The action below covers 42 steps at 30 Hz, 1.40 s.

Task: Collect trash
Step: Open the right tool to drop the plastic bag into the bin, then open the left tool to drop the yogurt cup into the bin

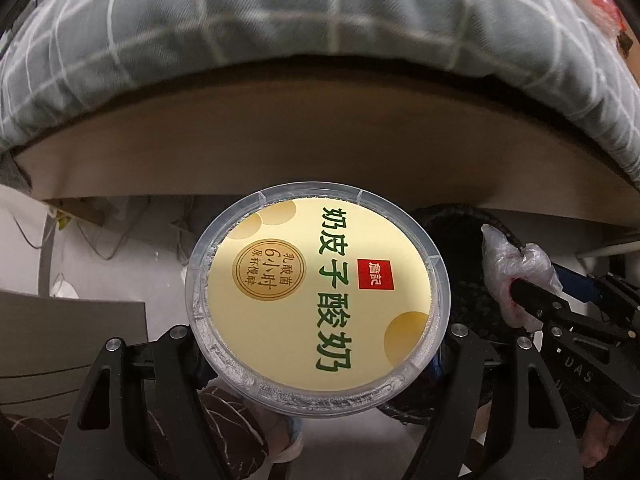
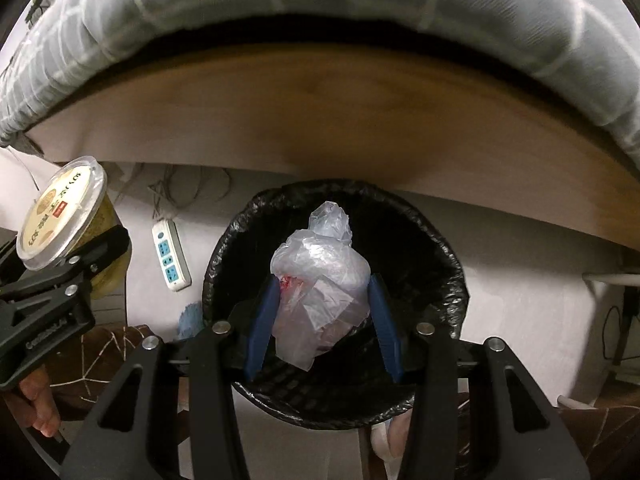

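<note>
Down by the bed (image 2: 320, 8), right tongs (image 2: 322, 316) pinch the plastic wad (image 2: 320, 276) over the black-lined bin (image 2: 452, 264), undropped, while left tongs (image 1: 318, 340) clamp the yogurt cup (image 1: 316, 300) alongside, waiting.

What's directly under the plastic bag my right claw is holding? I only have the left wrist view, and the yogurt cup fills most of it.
Observer: The black-lined trash bin sits right under it; the crumpled plastic bag, pinched between the right claw's blue fingers, hangs over the bin's opening.
Operator: Anything on the floor near the bin?
Observer: A white power strip lies on the floor, left of the bin in the right wrist view.
Operator: Is my yogurt cup over the bin too?
Observer: No. The yogurt cup in the left claw is off to the left, past the power strip, lid on and tilted.
</note>
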Motion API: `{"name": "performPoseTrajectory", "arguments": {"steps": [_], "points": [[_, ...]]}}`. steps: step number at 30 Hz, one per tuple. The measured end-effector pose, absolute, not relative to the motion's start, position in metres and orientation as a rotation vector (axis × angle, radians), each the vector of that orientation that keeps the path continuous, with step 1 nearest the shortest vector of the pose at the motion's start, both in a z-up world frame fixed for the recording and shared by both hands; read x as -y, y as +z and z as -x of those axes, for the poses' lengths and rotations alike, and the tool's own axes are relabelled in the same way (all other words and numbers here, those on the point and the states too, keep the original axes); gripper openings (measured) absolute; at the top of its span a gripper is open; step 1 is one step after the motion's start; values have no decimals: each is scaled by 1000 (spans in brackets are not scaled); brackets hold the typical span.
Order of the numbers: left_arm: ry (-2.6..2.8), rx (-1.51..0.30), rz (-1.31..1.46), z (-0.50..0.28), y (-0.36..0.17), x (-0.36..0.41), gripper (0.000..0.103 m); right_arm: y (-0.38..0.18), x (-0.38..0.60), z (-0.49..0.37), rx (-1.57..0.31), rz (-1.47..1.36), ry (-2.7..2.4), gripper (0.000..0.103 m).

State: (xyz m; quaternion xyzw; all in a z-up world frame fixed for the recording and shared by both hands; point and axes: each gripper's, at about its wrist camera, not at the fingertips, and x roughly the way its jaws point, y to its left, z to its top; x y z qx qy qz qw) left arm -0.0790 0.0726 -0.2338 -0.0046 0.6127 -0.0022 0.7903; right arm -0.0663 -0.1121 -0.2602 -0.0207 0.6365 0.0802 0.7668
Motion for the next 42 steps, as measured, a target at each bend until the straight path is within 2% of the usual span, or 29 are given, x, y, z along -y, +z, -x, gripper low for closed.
{"name": "performPoseTrajectory", "arguments": {"steps": [6,8,10,16,23,42], "points": [[8,-1326,5,83,-236,-75,73,-263,98,64,-1385,52,186,49],[14,-1319,-13,81,-234,-71,73,-263,95,61,-1378,58,174,59],[1,-1306,-23,81,-232,-67,73,-258,99,61,-1355,56,146,78],[-41,-1299,-19,75,-224,-48,73,-246,124,59,-1292,30,56,93],[-74,-1300,-35,70,-225,-21,73,-234,145,61,-1248,60,21,96],[-176,-1355,-71,72,-244,69,73,-239,246,93,-1274,-8,-132,96]]}}
